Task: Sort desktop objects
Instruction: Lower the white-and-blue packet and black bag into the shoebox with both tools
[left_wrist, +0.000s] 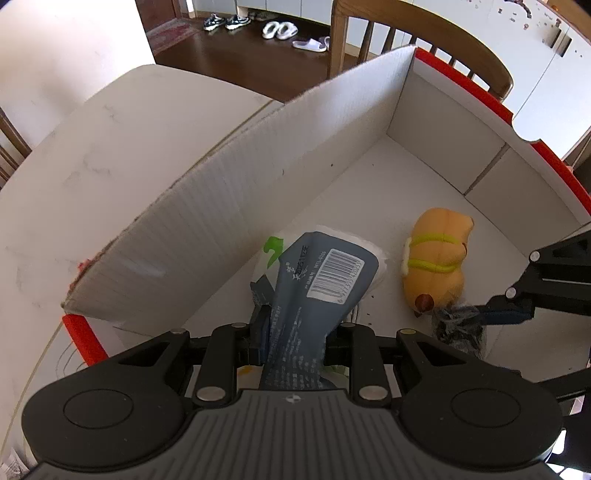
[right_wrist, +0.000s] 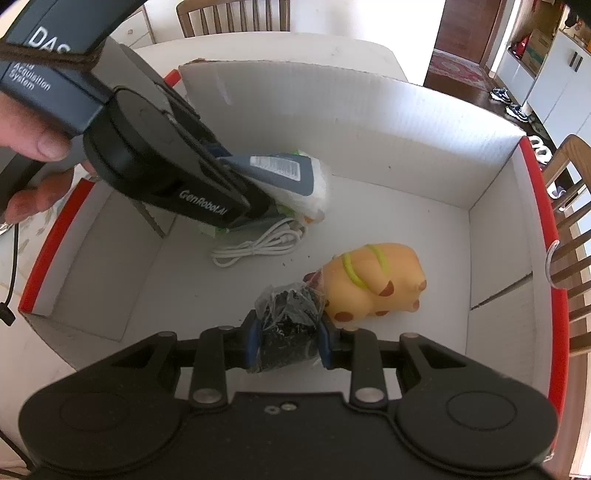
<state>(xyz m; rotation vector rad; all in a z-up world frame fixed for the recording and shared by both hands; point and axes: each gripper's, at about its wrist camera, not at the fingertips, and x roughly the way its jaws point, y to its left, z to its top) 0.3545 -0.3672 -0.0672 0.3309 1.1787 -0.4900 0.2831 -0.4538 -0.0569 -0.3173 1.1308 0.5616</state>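
Observation:
A white cardboard box with a red rim sits on the white table. My left gripper is shut on a dark blue barcoded packet and holds it inside the box, over a white tissue pack. My right gripper is shut on a clear bag of black bits, low in the box beside an orange toy dog.
A coiled white cable lies on the box floor under the left gripper. Wooden chairs stand round the table. Shoes lie on the dark floor beyond.

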